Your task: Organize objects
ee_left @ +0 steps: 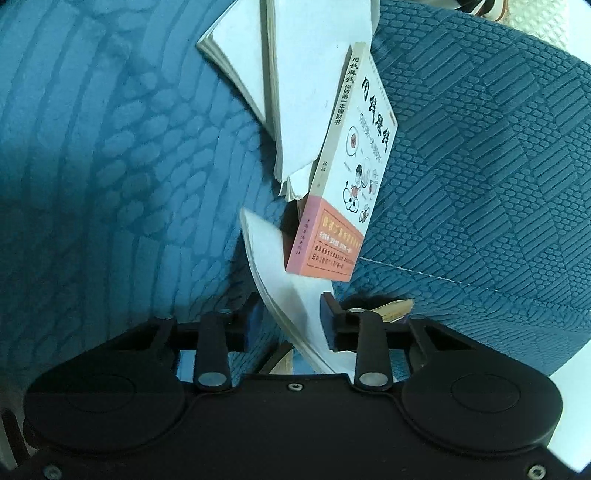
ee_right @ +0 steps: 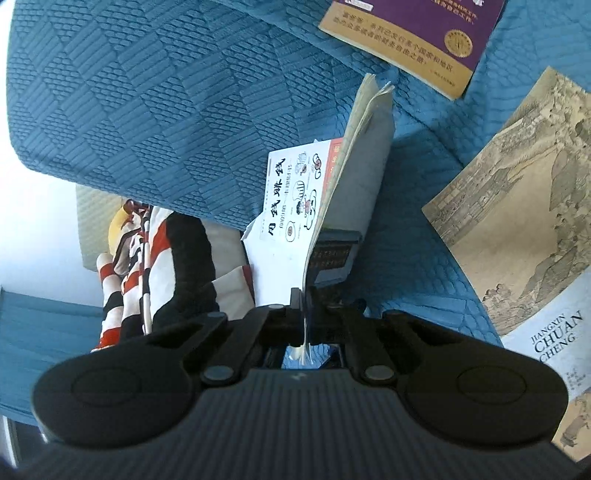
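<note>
In the left wrist view a white-and-pink paperback [ee_left: 343,166] with cartoon drawings stands on end against the blue sofa cushion [ee_left: 480,166]. A bent white book [ee_left: 295,295] runs between the fingers of my left gripper [ee_left: 290,317]. The right pad touches it and a sliver of gap shows at the left pad. In the right wrist view my right gripper [ee_right: 304,314] is shut on a thin edge of a grey-covered book [ee_right: 358,184] that hangs open above it. The cartoon paperback [ee_right: 291,192] leans just behind that book.
A purple book [ee_right: 410,33] lies at the top and a book with an old landscape painting [ee_right: 517,221] at the right, both on the blue sofa. A red, white and black striped soft toy [ee_right: 155,266] sits at lower left. More white books [ee_left: 295,74] stand behind the paperback.
</note>
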{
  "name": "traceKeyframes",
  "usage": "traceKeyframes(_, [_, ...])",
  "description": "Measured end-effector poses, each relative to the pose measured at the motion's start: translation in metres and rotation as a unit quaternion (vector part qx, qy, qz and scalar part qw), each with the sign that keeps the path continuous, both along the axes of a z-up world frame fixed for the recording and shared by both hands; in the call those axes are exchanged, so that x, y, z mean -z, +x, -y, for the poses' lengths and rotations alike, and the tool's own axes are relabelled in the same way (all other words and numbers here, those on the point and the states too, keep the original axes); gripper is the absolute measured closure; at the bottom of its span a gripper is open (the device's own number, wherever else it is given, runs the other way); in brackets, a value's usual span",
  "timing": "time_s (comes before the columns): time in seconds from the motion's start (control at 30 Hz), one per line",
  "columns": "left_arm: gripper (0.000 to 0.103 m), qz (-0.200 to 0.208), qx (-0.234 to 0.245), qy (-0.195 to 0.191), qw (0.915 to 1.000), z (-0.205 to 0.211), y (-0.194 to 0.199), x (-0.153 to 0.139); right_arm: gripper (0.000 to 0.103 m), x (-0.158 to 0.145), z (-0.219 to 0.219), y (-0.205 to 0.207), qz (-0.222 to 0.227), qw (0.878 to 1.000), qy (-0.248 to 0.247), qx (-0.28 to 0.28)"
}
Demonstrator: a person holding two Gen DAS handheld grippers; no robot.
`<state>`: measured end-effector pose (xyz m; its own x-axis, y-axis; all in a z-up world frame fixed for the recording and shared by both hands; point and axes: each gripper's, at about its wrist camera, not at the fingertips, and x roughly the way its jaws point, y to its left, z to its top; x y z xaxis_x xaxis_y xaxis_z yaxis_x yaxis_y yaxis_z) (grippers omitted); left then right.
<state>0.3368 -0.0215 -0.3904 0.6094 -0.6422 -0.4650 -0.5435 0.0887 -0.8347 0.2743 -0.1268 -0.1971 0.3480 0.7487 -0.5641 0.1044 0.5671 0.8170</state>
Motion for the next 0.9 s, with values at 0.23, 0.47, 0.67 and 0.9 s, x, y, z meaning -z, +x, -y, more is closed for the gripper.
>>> traceKeyframes(0.23, [0.083,-0.018,0.002,0.022,0.9996,0.006,0.001,0.001,0.099,-0.016,0.016,-0.006,0.004,1.0,0.003,-0.008])
traceKeyframes(0.47, [0.093,0.001,0.024,0.044,0.9987,0.012,-0.001,-0.012,0.099,-0.014,0.035,-0.009,-0.002,1.0,-0.006,-0.006])
traceKeyframes(0.67, [0.099,0.03,0.049,0.067,0.9961,0.016,0.001,-0.029,0.099,-0.007,0.053,-0.01,-0.011,1.0,-0.013,0.007])
traceKeyframes(0.9, [0.102,0.062,0.081,0.085,0.9912,0.027,-0.007,-0.053,0.099,-0.015,0.065,-0.012,0.009,1.0,-0.025,-0.006])
